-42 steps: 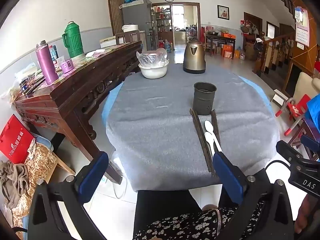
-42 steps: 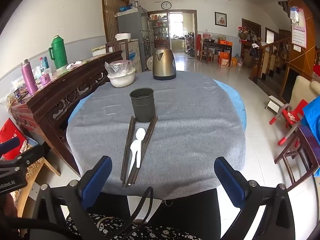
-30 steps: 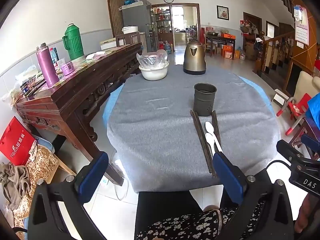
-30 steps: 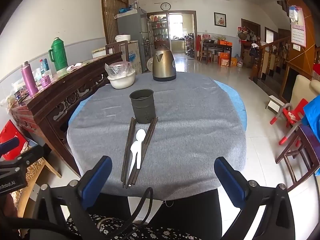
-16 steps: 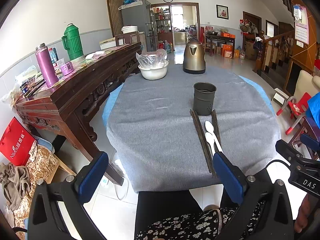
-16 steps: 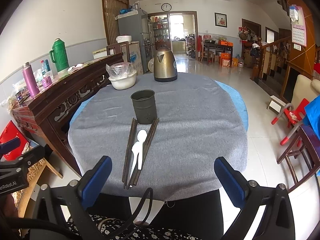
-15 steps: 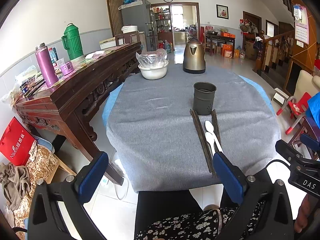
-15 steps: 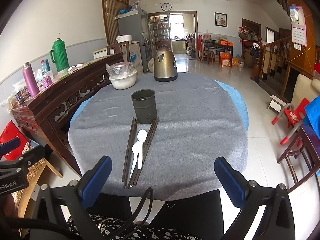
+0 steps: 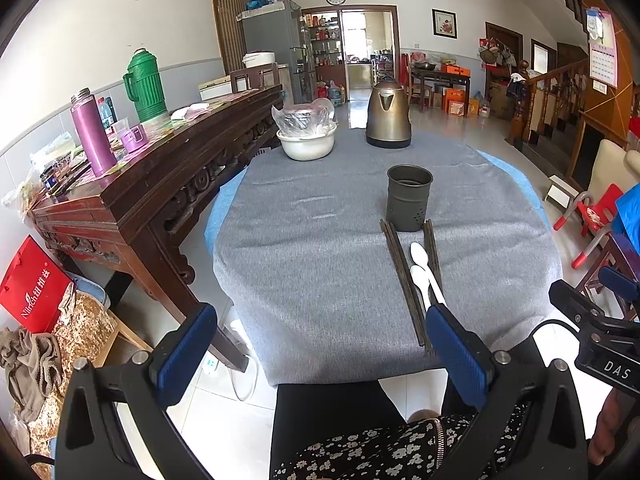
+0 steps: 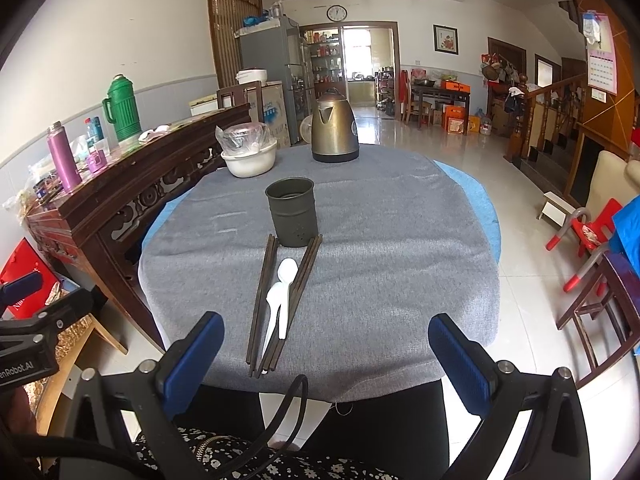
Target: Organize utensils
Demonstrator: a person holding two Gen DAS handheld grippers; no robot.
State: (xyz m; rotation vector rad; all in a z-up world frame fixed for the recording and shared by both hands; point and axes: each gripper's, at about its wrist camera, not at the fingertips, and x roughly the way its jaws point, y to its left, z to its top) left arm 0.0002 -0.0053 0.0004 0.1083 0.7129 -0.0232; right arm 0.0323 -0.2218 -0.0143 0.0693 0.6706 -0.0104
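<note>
The grey-clothed bench (image 10: 400,248) is carrying everything, nothing sorted yet. The dark holder cup (image 10: 292,211) is standing empty, chopsticks (image 10: 262,296) and white spoons (image 10: 280,292) lying just before it. Both the left hand-held gripper (image 9: 320,356) and right hand-held gripper (image 10: 326,360) are hanging spread wide, empty, short of the bench; next comes reaching in to pinch one utensil.

table (image 10: 400,280), grey cloth | holder (image 10: 292,212) | chopsticks (image 10: 262,296) | spoons (image 10: 280,292) | kettle (image 10: 334,132) | bowl (image 10: 250,160)
</note>
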